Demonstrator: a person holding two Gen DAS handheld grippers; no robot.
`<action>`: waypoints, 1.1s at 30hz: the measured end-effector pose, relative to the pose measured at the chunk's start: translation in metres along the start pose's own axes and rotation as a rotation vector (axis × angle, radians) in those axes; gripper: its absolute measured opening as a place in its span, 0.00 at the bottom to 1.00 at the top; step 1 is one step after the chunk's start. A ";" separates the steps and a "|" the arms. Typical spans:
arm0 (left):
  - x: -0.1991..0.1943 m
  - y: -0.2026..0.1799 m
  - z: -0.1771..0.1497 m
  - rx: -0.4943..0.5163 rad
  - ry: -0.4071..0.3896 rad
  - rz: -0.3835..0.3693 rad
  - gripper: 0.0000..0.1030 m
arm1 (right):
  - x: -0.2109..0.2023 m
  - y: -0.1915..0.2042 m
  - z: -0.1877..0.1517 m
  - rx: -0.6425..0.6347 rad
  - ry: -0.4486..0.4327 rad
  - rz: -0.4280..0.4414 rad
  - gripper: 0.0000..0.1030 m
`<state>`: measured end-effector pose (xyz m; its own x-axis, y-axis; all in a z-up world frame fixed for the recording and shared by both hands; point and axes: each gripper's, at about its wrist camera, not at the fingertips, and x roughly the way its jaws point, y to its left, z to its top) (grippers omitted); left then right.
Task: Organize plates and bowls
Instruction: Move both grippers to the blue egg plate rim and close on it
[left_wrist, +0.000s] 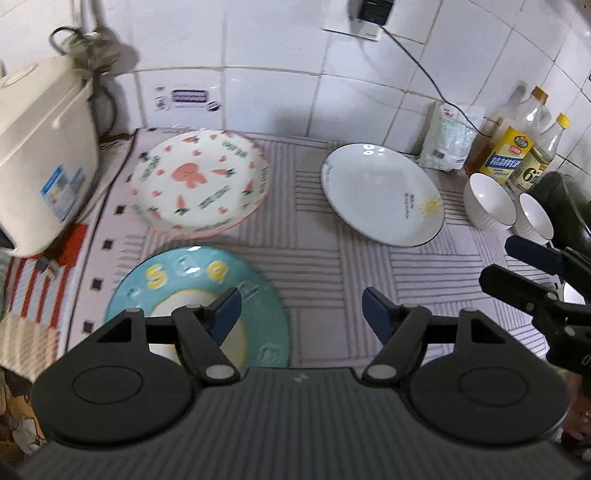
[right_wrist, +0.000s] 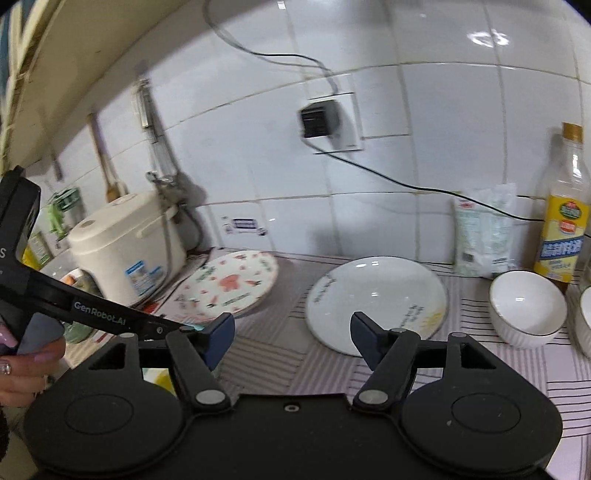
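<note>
My left gripper (left_wrist: 301, 310) hangs open above the striped mat (left_wrist: 306, 240), with nothing between its blue pads. Just under its left finger lies a teal plate with yellow letters (left_wrist: 195, 295). Farther back sits a white plate with pink carrots and a bunny (left_wrist: 199, 181), stacked on a pink-rimmed one. A white dark-rimmed plate with a small sun (left_wrist: 380, 192) lies at the back right. Two white bowls (left_wrist: 489, 203) (left_wrist: 535, 218) stand beside it. My right gripper (right_wrist: 291, 328) is open and empty, in front of the white plate (right_wrist: 373, 299) and a bowl (right_wrist: 526, 306).
A cream rice cooker (left_wrist: 44, 155) fills the left corner. Oil bottles (left_wrist: 513, 151) and a white packet (left_wrist: 450, 136) line the tiled wall at the right. A cable runs down from the wall socket (left_wrist: 369, 14). A person's hand (right_wrist: 26, 369) holds the left gripper.
</note>
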<state>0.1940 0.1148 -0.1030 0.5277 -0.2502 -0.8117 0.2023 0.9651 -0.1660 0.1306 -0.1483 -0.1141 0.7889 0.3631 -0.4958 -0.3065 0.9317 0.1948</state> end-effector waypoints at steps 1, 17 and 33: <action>-0.003 0.006 -0.004 -0.005 -0.001 0.005 0.71 | -0.001 0.005 -0.001 -0.012 0.004 0.007 0.72; 0.008 0.098 -0.056 -0.117 0.057 0.100 0.75 | 0.029 0.057 -0.042 -0.089 -0.055 0.074 0.88; 0.056 0.141 -0.074 -0.170 0.110 0.183 0.71 | 0.120 0.065 -0.086 0.037 0.226 0.175 0.78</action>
<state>0.1908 0.2429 -0.2137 0.4480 -0.0700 -0.8913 -0.0344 0.9948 -0.0954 0.1595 -0.0436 -0.2334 0.5858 0.5130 -0.6275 -0.4044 0.8559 0.3223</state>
